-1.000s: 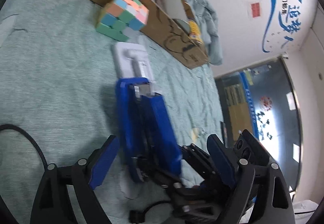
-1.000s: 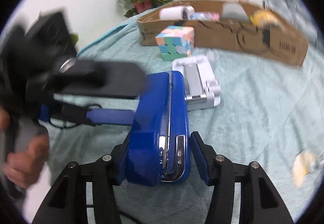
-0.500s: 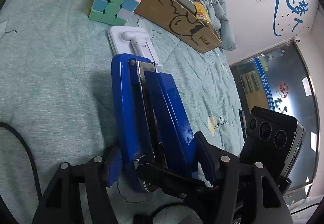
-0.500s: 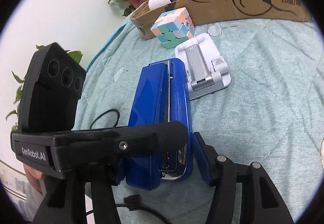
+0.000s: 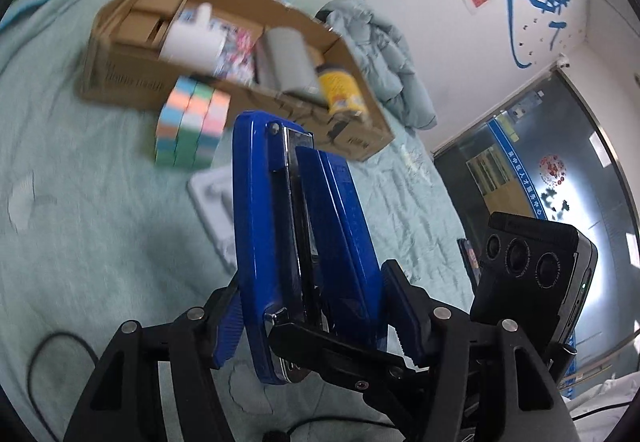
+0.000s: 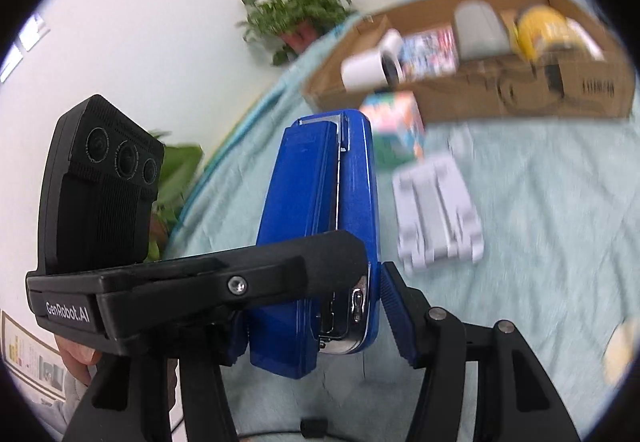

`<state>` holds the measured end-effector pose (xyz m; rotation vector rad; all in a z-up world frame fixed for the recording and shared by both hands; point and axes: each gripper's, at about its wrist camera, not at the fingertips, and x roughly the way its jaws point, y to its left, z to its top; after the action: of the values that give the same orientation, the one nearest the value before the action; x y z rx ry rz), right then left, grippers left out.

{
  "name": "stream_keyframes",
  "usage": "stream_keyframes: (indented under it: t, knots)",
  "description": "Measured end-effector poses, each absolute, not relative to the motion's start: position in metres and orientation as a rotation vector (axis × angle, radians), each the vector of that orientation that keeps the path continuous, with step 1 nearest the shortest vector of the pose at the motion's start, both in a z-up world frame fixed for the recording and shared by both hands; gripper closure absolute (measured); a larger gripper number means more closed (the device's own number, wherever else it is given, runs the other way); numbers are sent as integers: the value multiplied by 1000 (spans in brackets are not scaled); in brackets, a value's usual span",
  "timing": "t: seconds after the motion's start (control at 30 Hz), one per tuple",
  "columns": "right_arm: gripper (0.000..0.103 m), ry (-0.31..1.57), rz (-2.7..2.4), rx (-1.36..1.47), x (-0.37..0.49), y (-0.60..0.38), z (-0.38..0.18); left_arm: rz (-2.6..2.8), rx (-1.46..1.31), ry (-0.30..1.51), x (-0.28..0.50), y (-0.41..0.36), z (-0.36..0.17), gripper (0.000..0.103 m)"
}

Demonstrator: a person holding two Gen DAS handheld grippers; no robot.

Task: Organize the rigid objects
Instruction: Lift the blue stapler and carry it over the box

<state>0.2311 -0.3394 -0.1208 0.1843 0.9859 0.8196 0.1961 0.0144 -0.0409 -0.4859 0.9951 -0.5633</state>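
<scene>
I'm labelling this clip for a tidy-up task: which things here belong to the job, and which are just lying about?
Job:
blue stapler, gripped by left gripper and right gripper
cardboard box
pastel puzzle cube
white stand

Lying about:
potted plant
grey jacket
black cable

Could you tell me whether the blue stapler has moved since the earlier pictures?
Yes. The blue stapler has been lifted off the green cloth; its tip now overlaps the cardboard box, where earlier it lay flat short of the white stand.
</scene>
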Motion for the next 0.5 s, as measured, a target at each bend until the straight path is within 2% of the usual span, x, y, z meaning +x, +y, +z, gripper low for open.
stream_keyframes:
  t: [0.5]
  knots:
    - [46,831,763,157,313,-316,-57,-627,-371,905,309,14,45,43]
